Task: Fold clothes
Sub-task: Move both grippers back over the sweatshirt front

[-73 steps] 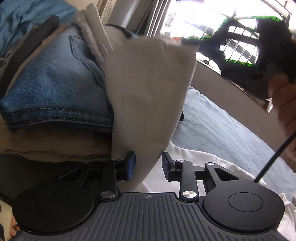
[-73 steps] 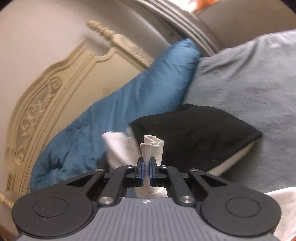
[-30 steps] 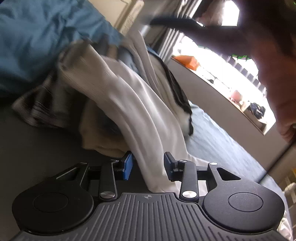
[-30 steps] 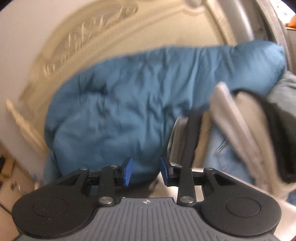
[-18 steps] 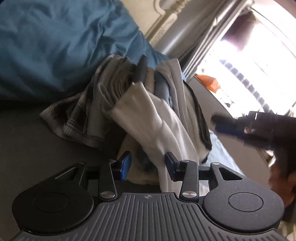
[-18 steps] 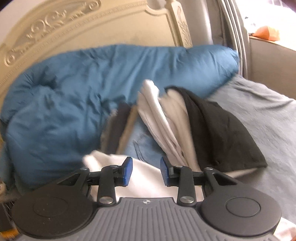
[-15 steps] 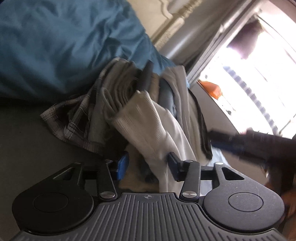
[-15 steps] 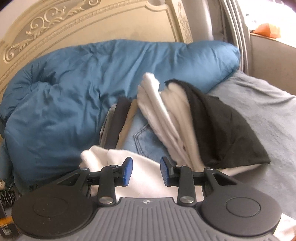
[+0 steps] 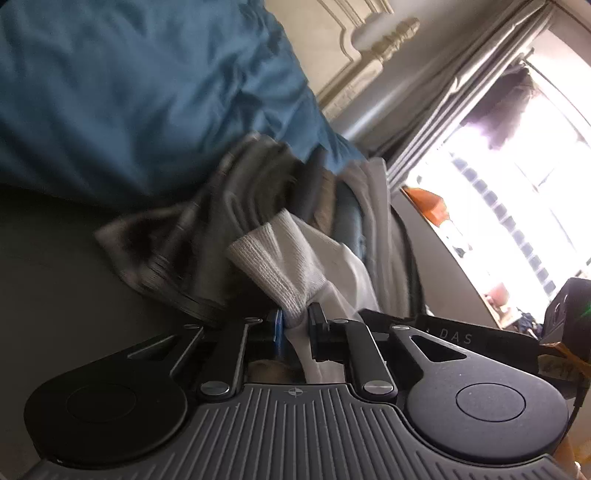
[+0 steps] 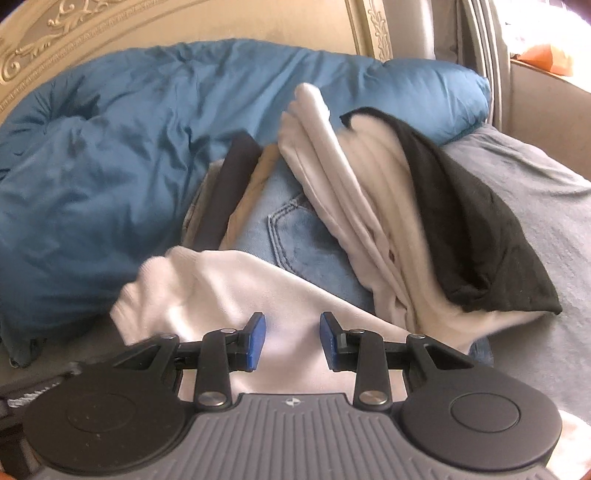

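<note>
Left wrist view: left gripper (image 9: 295, 325) clenched on ribbed cuff of white garment (image 9: 291, 258), jaws just been closing w/ the cloth between them; cuff bunched right at the pads, rest of the fabric trailing down behind the right-hand finger; behind it a leaning stack of folded clothes (image 9: 229, 221), blurred, grey & dark layers; blue duvet (image 9: 129, 92) beyond, touching the stack; carved cream headboard (image 9: 369, 44) and bright window (image 9: 517, 166) at right; other gripper's dark body (image 9: 480, 339) poking in low right. Right wrist view: right gripper (image 10: 291, 341) released, jaws parted, nothing pinched, hovering over white garment (image 10: 221, 288) spread just below; stack ahead – jeans (image 10: 295, 236), cream folded tops (image 10: 351, 192), black garment (image 10: 461, 214) draped over right side; all on grey bedsheet (image 10: 535, 206), against blue duvet (image 10: 129, 147); headboard (image 10: 110, 29) behind.
</note>
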`<state>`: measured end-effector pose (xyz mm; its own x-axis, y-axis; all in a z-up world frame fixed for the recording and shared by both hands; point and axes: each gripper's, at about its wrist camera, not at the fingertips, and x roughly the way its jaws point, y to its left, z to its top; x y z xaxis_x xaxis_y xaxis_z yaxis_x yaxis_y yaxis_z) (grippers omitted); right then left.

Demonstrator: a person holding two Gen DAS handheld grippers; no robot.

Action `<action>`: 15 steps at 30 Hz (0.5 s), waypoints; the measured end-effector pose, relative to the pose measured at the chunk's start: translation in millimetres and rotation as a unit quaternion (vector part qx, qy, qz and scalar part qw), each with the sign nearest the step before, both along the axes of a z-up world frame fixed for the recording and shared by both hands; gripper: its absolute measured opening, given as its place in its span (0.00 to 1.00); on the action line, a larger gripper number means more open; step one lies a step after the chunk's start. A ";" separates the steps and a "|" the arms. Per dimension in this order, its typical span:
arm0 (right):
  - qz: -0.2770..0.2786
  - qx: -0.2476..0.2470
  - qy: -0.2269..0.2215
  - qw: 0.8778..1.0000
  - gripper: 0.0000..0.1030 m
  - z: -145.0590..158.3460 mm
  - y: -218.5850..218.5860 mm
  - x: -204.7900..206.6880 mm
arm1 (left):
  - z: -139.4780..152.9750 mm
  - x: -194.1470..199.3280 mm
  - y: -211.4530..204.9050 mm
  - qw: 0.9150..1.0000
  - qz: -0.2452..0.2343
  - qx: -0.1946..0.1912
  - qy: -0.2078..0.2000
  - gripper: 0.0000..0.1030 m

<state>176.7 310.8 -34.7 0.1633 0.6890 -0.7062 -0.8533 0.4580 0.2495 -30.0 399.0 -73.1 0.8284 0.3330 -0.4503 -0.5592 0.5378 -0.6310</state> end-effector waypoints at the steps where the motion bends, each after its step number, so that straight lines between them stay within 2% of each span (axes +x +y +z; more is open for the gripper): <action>1: 0.000 0.000 0.001 1.000 0.34 -1.7 1.1 0.1 | -0.5 -2.2 0.6 1.000 0.001 0.000 0.000 0.11; 9: -0.009 0.003 -0.004 1.000 0.33 -5.0 3.3 4.2 | -2.8 2.3 -2.0 1.000 0.005 0.011 0.015 0.11; 15: -0.082 0.016 -0.031 0.996 0.33 28.5 -46.8 42.1 | 1.0 2.9 -3.0 1.000 0.004 0.021 0.021 0.19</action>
